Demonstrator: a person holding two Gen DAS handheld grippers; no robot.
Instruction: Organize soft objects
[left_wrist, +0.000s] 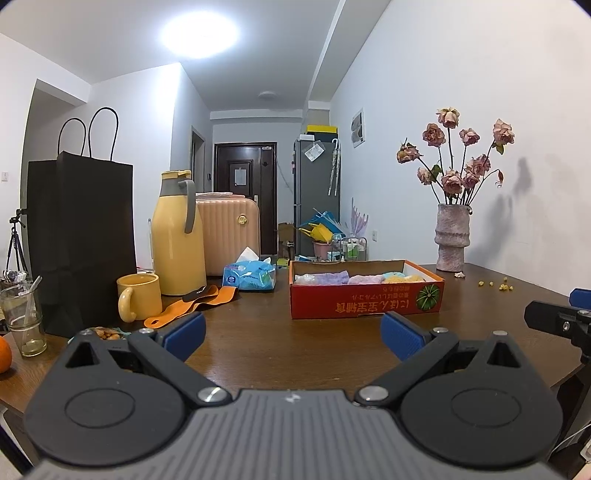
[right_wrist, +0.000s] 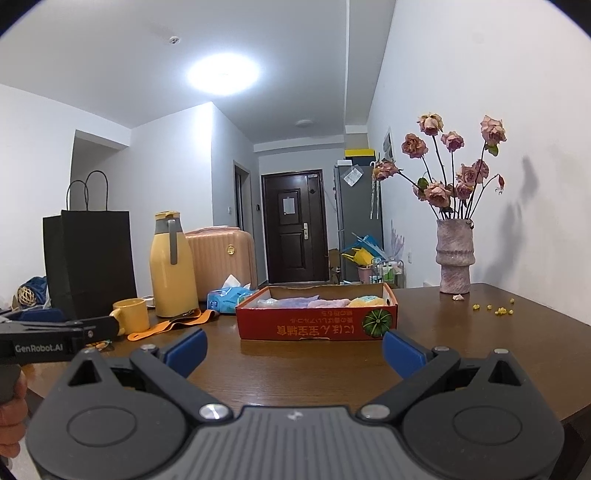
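**Both grippers spread above the table; soft items lie in the red box**

At far left, a black paper bag (left_wrist: 83, 236) is stood on the wooden table (left_wrist: 280, 354), with a yellow mug (left_wrist: 138, 301) and yellow thermos (left_wrist: 177, 236) beside it. An orange strap (left_wrist: 195, 301) is laid flat near a blue tissue pack (left_wrist: 249, 275). The left gripper (left_wrist: 293, 336) is held with its blue pads wide apart, gripping nothing. The soft cloths (left_wrist: 328, 277) are contained in the red cardboard box (left_wrist: 365, 304), well ahead of both grippers. The right gripper (right_wrist: 293, 349) is likewise spread and empty. A vase of dried roses (left_wrist: 452, 236) is placed at right.
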